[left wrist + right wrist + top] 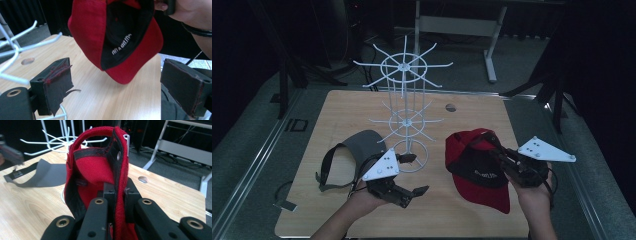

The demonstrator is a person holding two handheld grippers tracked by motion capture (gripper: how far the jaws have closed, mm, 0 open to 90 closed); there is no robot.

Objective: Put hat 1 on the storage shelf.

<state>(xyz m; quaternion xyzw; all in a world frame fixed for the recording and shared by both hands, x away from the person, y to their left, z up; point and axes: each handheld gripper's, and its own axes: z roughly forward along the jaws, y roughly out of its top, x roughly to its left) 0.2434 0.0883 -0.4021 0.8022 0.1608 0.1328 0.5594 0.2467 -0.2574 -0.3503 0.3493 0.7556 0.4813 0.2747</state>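
Cap held for hanging on the wire rack

Cap work first: my right gripper [498,150] has its jaws clamped tight on the back edge of the red cap [477,167], near the strap opening, with fabric pinched between the pads in the right gripper view. The cap hangs off the gripper above the right side of the table [337,110], brim down and toward me, apart from the white wire rack [404,95]. My left gripper [412,174] has its jaws spread wide with nothing between them; it sits near the rack's base ring, just beside the grey visor [357,147] lying flat on the wood.

My read is that the step is getting the cap onto a rack hook. To do it well I'd keep the right grip firm and present the strap loop [93,133] open toward a prong tip — not the brim. The free left gripper could steady the rack or spread the loop; the rack looks light and likely to tip or spin if pushed sideways. Approach along the prong, then lower.

Counts — one red cap, one grey visor, one rack with two tiers of hooks, two grippers, one round hole [451,107] in the table.
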